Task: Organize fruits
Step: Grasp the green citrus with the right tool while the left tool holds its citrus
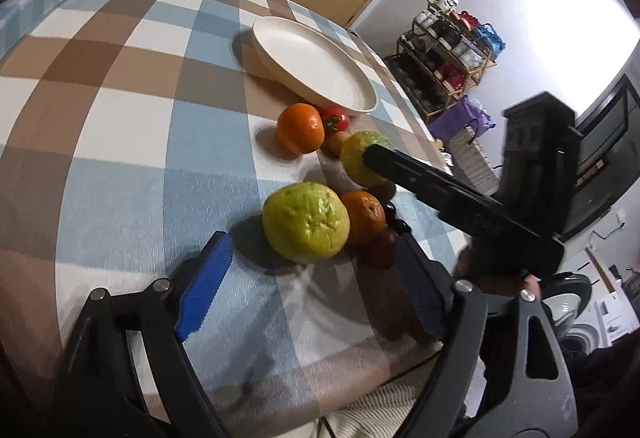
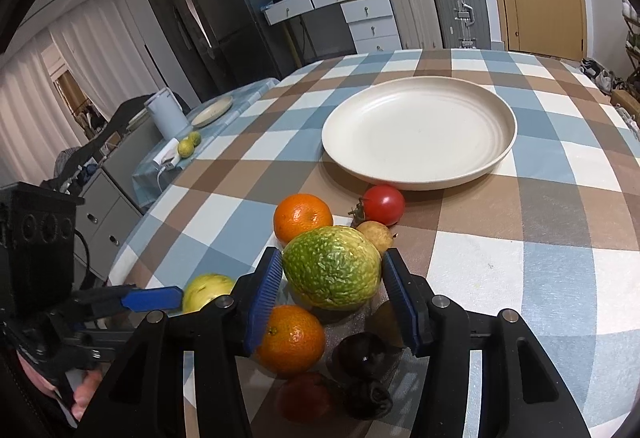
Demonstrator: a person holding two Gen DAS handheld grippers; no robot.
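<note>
A cream plate (image 2: 420,133) sits empty on the checked tablecloth; it also shows in the left wrist view (image 1: 316,65). A pile of fruit lies in front of it. My right gripper (image 2: 334,294) has its blue pads against both sides of a bumpy green-yellow citrus (image 2: 332,274), shut on it. My left gripper (image 1: 316,278) is open, its pads on either side of another yellow-green citrus (image 1: 306,222) without touching it. Around them lie two oranges (image 2: 302,217) (image 2: 290,340), a red tomato (image 2: 384,203), a small yellow fruit (image 2: 376,236) and dark fruits (image 2: 360,356).
The table edge (image 1: 420,117) runs close by the fruit on the right of the left wrist view. A side counter with a white kettle (image 2: 166,115), a small plate and two limes stands at the far left. Suitcases and drawers stand behind the table.
</note>
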